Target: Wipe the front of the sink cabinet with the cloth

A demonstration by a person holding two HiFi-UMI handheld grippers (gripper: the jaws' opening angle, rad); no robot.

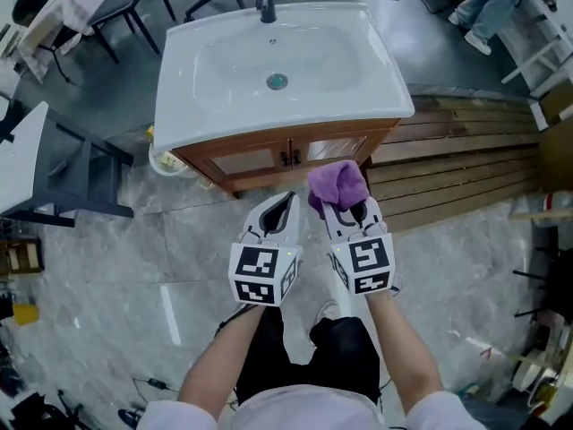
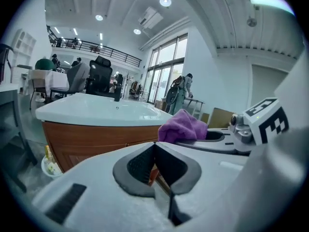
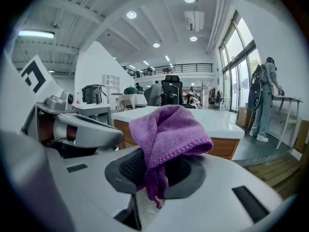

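A wooden sink cabinet (image 1: 269, 158) with two doors carries a white basin (image 1: 277, 65) and stands ahead of me. My right gripper (image 1: 345, 211) is shut on a purple cloth (image 1: 337, 184) and holds it up just short of the cabinet's right door. The cloth (image 3: 166, 134) drapes over the jaws in the right gripper view, with the cabinet (image 3: 227, 146) behind it. My left gripper (image 1: 279, 211) hangs beside the right one, shut and empty. In the left gripper view its jaws (image 2: 154, 161) meet, and the cloth (image 2: 182, 127) shows to the right.
A wooden slat platform (image 1: 466, 159) lies right of the cabinet. A small bin (image 1: 166, 161) sits at the cabinet's left foot. Dark chairs and a table (image 1: 63, 164) stand to the left. A person (image 1: 488, 3) stands at the far right. Marble floor (image 1: 179, 267) lies below me.
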